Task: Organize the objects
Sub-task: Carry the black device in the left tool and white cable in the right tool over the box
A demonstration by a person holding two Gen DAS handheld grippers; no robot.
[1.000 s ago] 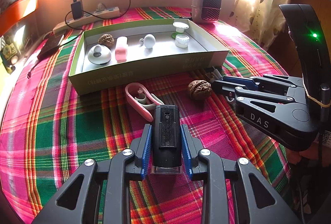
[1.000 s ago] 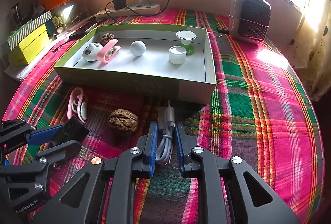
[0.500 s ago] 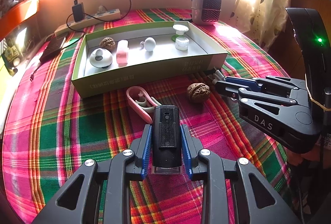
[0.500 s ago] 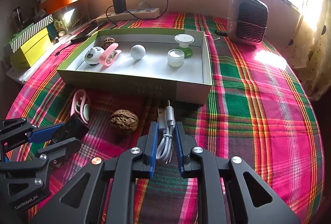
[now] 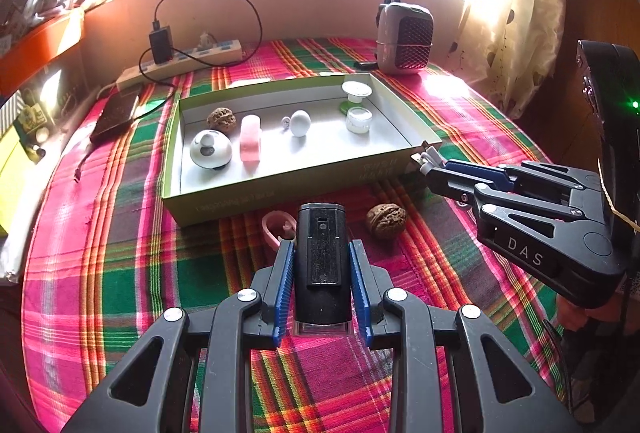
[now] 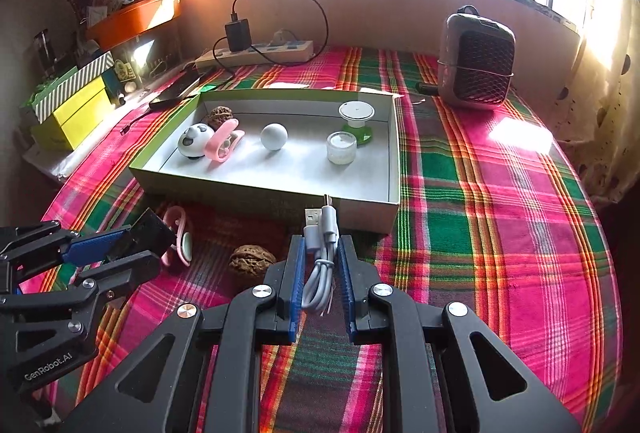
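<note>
My left gripper (image 5: 322, 253) is shut on a black rectangular device (image 5: 321, 257), held above the plaid cloth in front of the green box (image 5: 280, 189). My right gripper (image 6: 322, 253) is shut on a coiled white USB cable (image 6: 320, 257), close to the box's front right corner (image 6: 360, 209). The box holds a walnut (image 5: 221, 118), a panda toy (image 5: 211, 149), a pink clip (image 5: 251, 138), a white ball (image 5: 300, 122) and two small jars (image 5: 359, 119). On the cloth lie a loose walnut (image 5: 385, 221) and a second pink clip (image 5: 276, 227).
A power strip with a charger (image 5: 180, 59) lies at the back, a phone (image 5: 116, 113) at the left, a small heater (image 5: 405, 37) at the back right. Yellow boxes (image 6: 76, 113) stand at the left edge. A curtain (image 5: 520, 13) hangs at the right.
Both grippers have risen and drawn back a little with their loads. The box and loose items now sit lower and smaller in view.
</note>
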